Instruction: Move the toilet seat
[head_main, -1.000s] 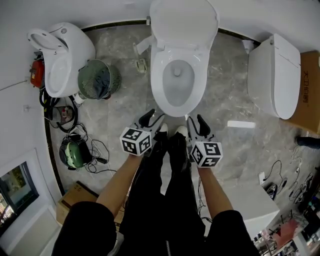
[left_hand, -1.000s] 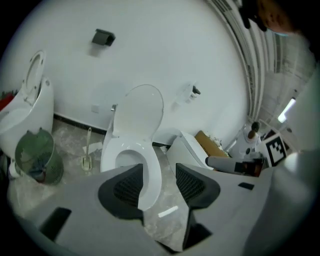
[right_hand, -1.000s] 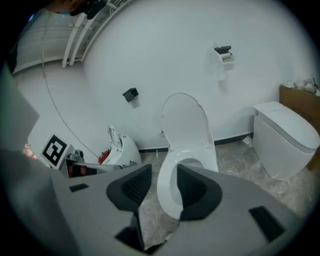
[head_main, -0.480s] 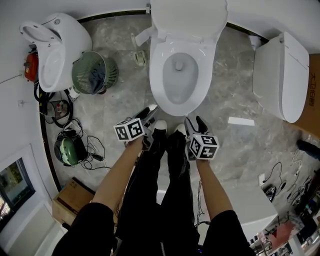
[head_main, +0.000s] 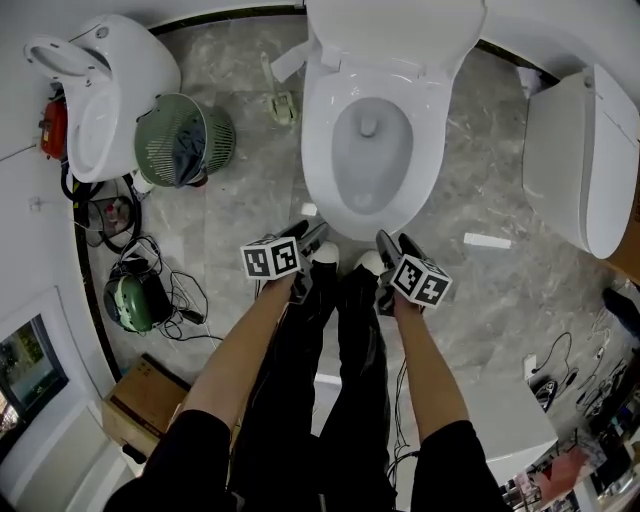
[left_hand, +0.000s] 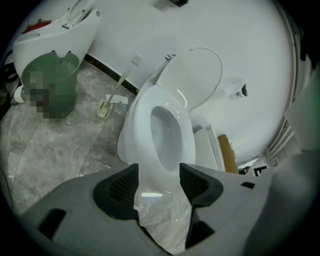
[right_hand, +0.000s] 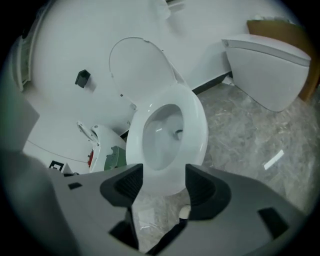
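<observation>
The left gripper (head_main: 306, 234) holds its jaws spread wide and the right gripper (head_main: 397, 243) has its jaws opening; neither pair has anything between it. Just ahead of both, the toilet seat (head_main: 318, 140) lies down on its bowl, its one lid (head_main: 395, 30) raised. Three toilets stand here: this one, the left toilet (head_main: 150, 70) and the right toilet (head_main: 575, 150). One green wastebasket (head_main: 180, 150) stands beside the left toilet.
</observation>
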